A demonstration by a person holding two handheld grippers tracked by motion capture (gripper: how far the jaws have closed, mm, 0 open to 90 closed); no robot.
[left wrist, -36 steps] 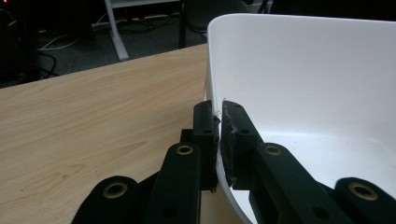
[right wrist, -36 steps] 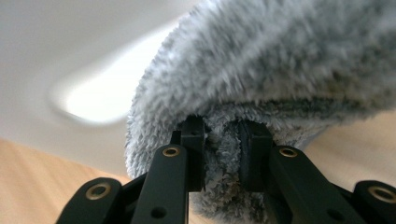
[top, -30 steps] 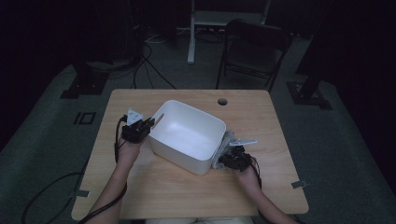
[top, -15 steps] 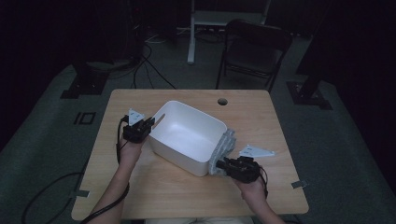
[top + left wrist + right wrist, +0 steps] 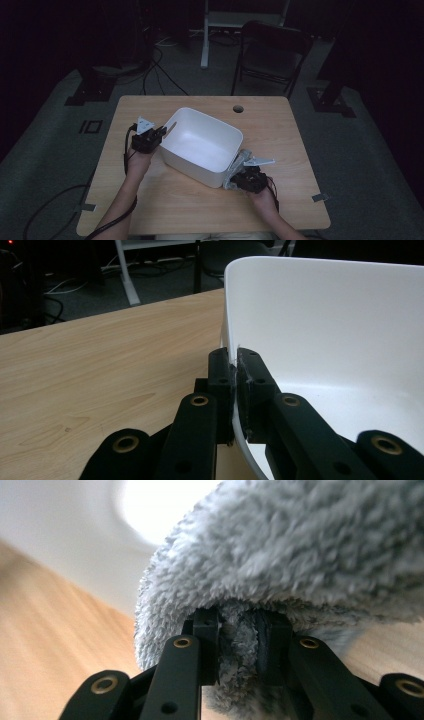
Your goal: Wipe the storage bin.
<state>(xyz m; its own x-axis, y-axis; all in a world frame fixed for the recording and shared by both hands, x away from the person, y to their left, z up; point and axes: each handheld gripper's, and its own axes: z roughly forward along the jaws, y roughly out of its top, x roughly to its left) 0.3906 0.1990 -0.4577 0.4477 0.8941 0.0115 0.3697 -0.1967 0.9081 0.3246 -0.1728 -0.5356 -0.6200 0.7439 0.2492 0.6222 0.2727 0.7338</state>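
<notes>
A white plastic tub (image 5: 202, 145) sits tilted across the middle of the wooden table (image 5: 280, 130). My left gripper (image 5: 161, 133) is shut on the tub's left rim (image 5: 235, 352), one jaw outside the wall and one inside. My right gripper (image 5: 235, 179) is shut on a grey fluffy cloth (image 5: 300, 565), which it presses against the tub's outer right wall (image 5: 227, 167) near the table's front. In the right gripper view the cloth bulges over the jaws, with the white wall (image 5: 65, 545) behind it.
A round cable hole (image 5: 238, 108) lies in the table's far edge. A dark folding chair (image 5: 272, 55) and a white desk leg (image 5: 205, 35) stand beyond the table. Bare wood spreads to the left and front of the tub.
My right gripper slid with the cloth along the tub's right wall toward its near corner, out to the right and back in. The left gripper and the tub stayed put.
</notes>
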